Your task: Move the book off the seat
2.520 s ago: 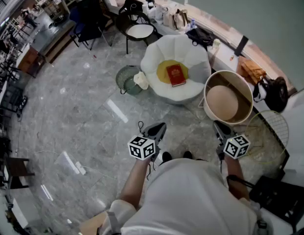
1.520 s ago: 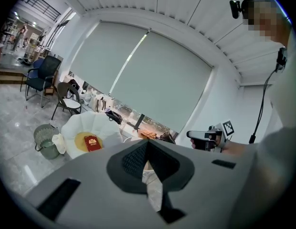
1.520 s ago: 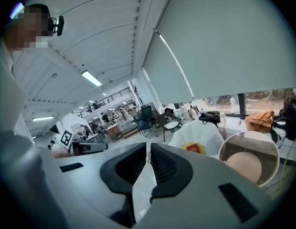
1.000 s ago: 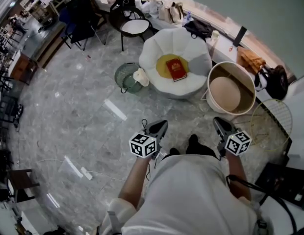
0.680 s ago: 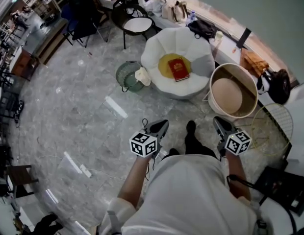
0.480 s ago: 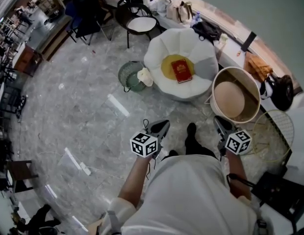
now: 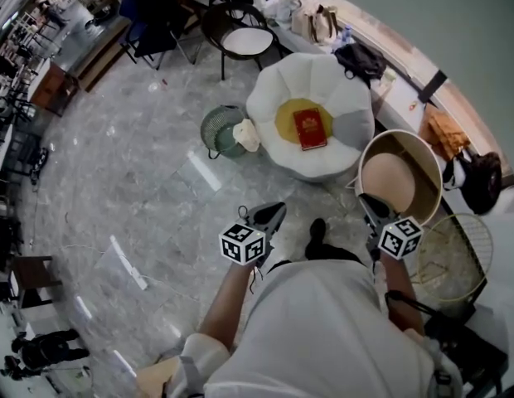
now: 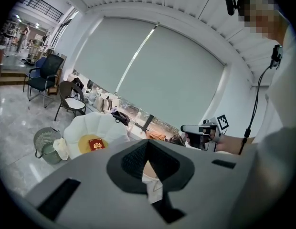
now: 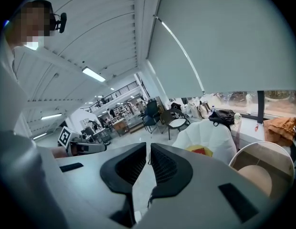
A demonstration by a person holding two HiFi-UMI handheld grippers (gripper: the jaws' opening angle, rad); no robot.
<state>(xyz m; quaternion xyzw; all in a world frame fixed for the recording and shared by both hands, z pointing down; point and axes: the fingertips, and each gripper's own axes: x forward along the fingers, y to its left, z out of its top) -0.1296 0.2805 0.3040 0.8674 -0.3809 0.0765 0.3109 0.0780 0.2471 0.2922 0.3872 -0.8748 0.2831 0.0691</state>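
Head view alone: found left gripper [image 7: 270, 213] and right gripper [image 7: 367, 203] held out side by side ahead of the torso, well apart, marker cubes uppermost. Located flat red hardcover book [image 7: 310, 129] well ahead of both sets of jaws, lying on round yellow cushion [image 7: 286, 121] inside white petal-shaped padded seat [image 7: 276, 87]. Noted green wire wastebasket [image 7: 215, 131] with white cloth [image 7: 246, 136] on its rim, ahead and left of the left jaws, just beside the seat. Noted round cream open-topped tub [image 7: 418, 151] just ahead of the right jaws, and one black shoe [image 7: 317, 229] on grey marble floor [image 7: 141, 181] between the two grippers.

Left gripper view: confirmed dark pads pressed together, nothing clamped. Placed book [image 8: 95, 144] ahead and left of the jaw tips. Seen here only: right gripper [image 8: 198, 129] side-on to the right, carried level in a hand.

Right gripper view: confirmed jaws closed to a hairline slit, empty. Placed book [image 9: 199, 150] ahead and right of the tips, only a red sliver above the seat rim. Seen here only: left gripper [image 9: 88, 148] side-on to the left, and distant office desks beyond.

Pose: both grippers aimed forward and slightly downward toward the seat, forearms extended.
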